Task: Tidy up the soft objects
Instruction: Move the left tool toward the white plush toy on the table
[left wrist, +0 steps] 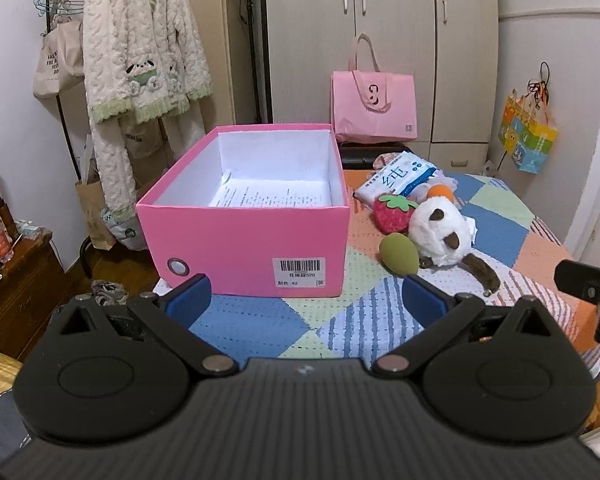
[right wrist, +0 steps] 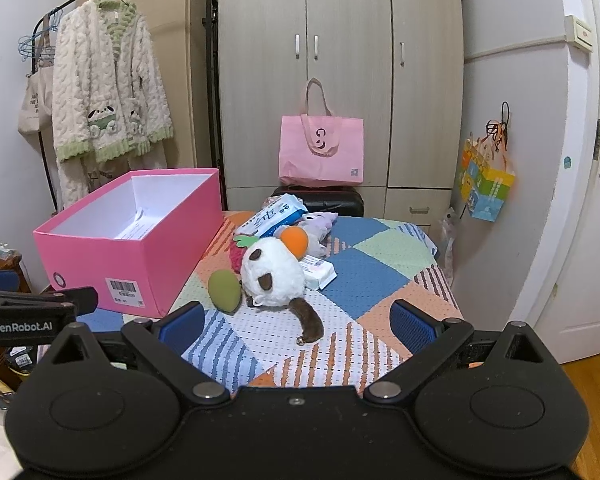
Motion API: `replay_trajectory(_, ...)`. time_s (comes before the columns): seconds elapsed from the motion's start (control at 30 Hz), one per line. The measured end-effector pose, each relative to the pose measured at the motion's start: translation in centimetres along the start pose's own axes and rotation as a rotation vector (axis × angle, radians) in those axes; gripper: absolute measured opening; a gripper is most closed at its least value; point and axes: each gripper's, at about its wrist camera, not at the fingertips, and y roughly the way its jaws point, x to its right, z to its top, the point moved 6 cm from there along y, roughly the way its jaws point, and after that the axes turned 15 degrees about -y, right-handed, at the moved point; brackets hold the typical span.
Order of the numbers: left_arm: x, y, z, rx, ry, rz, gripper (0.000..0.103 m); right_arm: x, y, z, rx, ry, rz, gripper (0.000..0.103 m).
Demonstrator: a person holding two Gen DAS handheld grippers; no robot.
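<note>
Both our grippers, left gripper [left wrist: 306, 300] and right gripper [right wrist: 296, 322], wide apart, empty. Risk we see: white plush [right wrist: 278, 276] at frame centre drags green egg [right wrist: 225, 291]; may miss pink box [right wrist: 112, 240].

An open pink box [left wrist: 244, 236] stands upright on the patchwork-covered worktop [left wrist: 260, 320], a printed sheet [left wrist: 268, 196] lying on its floor. Just to its right is a huddle of soft things: a white plush [right wrist: 274, 272] with brown ears and tail, a green egg-shaped toy [right wrist: 225, 291], a red strawberry plush [left wrist: 392, 214] and tissue packs [left wrist: 400, 178].
</note>
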Motion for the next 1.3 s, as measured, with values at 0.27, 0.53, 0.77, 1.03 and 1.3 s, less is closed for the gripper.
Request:
replay_trajectory(0.27, -0.3, -0.6, -0.3, 0.061, -0.003, -0.014, 0.103, 0.5, -0.1, -0.7, 0.015, 0.01, -0.015, 0.101)
replay_trajectory(0.53, -0.3, -0.7, -0.7, 0.083, 0.013, -0.012, 0.103, 0.2, -1.4, -0.7, 0.109, -0.02, -0.021, 0.101)
replay_trajectory(0.77, -0.1, -0.9, -0.8, 0.082, 0.029, -0.013, 0.103, -0.1, -2.2, -0.4, 0.142, -0.028, -0.021, 0.102)
replay_trajectory(1.03, 0.2, -0.9, -0.9, 0.079, 0.023, -0.011, 0.103, -0.1, -1.8, -0.6, 0.131, -0.021, -0.022, 0.103)
replay_trajectory(1.3, 0.9, -0.9, -1.2, 0.068, 0.049, -0.019, 0.103, 0.0, -1.8, -0.7, 0.124, -0.021, -0.029, 0.103)
